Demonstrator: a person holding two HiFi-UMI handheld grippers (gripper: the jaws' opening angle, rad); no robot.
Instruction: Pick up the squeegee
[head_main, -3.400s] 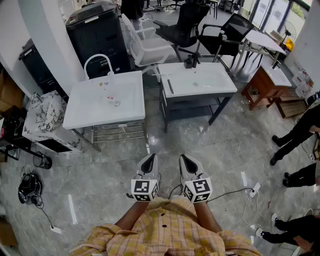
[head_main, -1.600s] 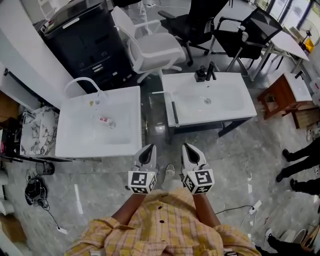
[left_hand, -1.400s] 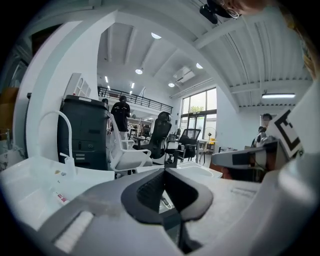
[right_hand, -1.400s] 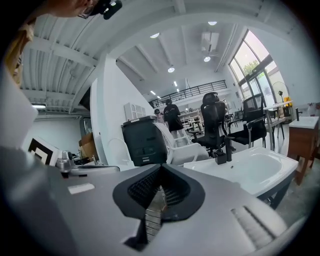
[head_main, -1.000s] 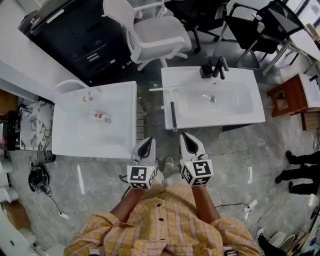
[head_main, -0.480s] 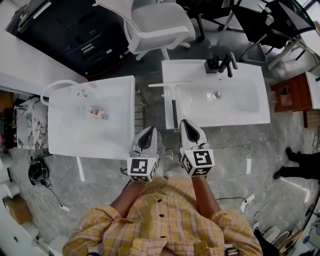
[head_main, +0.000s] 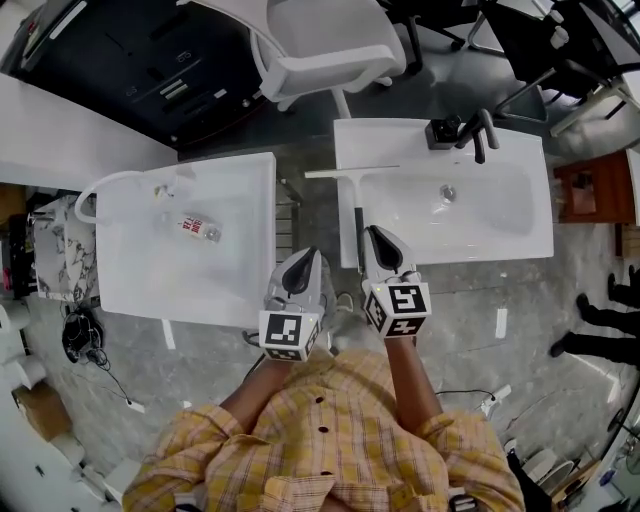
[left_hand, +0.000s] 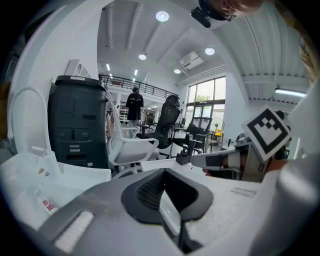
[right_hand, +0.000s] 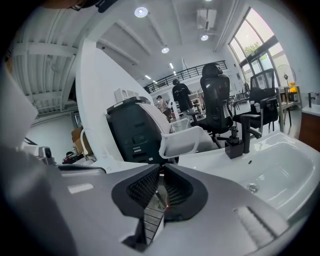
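Shirt: plaid, yellow-orange with pale lines. Dark buttons run down the front. Sleeves end above the forearms.

Left gripper and right gripper: grey moulded shells that taper to rounded tips. Black ribbed pads line a V-shaped mouth. Each jaw's upper face carries 1 pale rectangular patch.

1 cube at the rear of each gripper, left cube and right cube: white faces with black square markers.

Right jaws have just been opening by a crack, with nothing between them.
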